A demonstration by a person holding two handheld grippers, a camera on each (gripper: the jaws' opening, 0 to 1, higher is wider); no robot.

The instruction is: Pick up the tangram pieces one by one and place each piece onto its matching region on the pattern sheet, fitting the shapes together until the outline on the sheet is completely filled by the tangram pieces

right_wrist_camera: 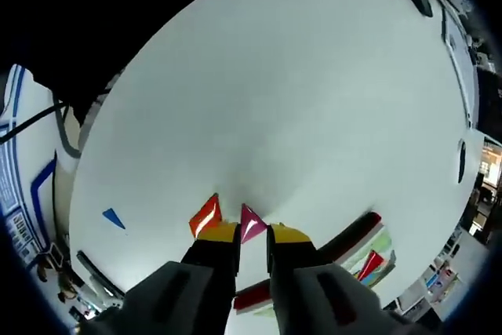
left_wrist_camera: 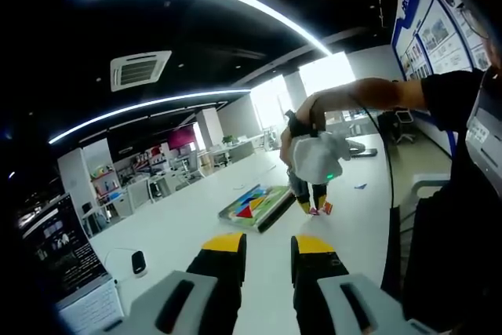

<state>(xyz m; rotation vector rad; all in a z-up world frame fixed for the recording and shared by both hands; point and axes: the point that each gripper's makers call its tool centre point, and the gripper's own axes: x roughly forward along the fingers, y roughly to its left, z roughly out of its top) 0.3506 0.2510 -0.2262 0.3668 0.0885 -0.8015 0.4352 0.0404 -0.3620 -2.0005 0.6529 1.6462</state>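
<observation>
right gripper (right_wrist_camera: 252, 232) over glossy magenta triangle (right_wrist_camera: 250, 222), orange piece (right_wrist_camera: 205, 216) beside

I can't read any text here. The wall posters (left_wrist_camera: 439, 25) and the dark sign (left_wrist_camera: 67, 253) carry print, probably headings and paragraphs, but it's too small and blurred.

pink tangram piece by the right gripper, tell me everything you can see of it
The pink piece is a small, flat, glossy triangle, plastic by the look. It lies on the white table, its point away from the camera, just in front of the right gripper, whose yellow-tipped jaws stand slightly apart either side of its lower part. An orange piece lies close beside it, apart.
</observation>
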